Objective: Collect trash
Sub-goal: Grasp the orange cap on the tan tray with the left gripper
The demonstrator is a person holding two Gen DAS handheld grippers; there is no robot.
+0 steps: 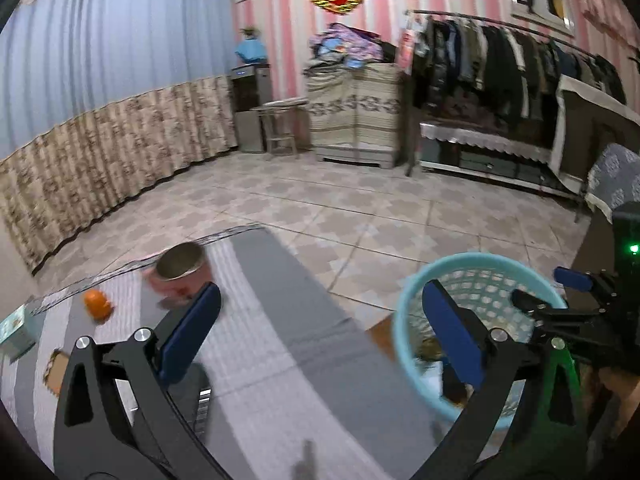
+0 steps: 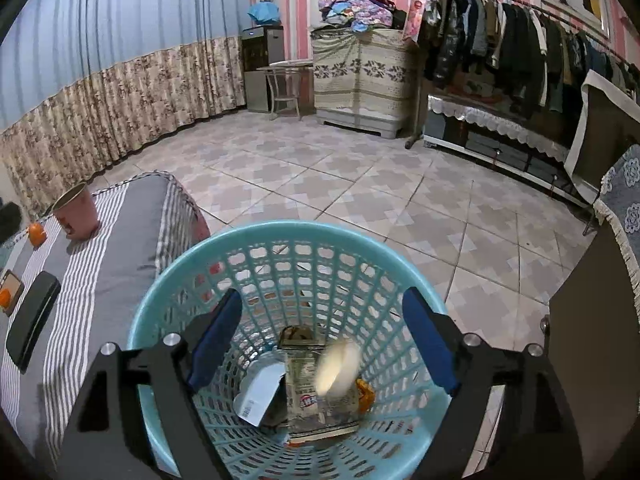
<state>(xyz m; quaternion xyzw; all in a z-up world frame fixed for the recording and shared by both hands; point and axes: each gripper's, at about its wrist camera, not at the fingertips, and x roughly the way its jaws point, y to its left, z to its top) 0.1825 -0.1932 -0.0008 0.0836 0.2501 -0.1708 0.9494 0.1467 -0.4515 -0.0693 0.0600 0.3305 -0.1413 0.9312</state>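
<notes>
Trash, a pale blurred scrap [image 2: 336, 368], sits loose between the wide, empty right tongs [image 2: 324, 344] held above the blue basket [image 2: 168, 292], seemingly dropping in, while the left tongs [image 1: 320, 328], wide and empty, hover beside the basket over the striped bed [image 1: 256, 344].

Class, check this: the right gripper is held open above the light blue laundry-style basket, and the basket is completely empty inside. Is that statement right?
Not quite. The right gripper is open above the light blue basket, but the basket is not empty: the right wrist view shows wrappers and packaging lying at its bottom, with a pale blurred piece above them.
</notes>
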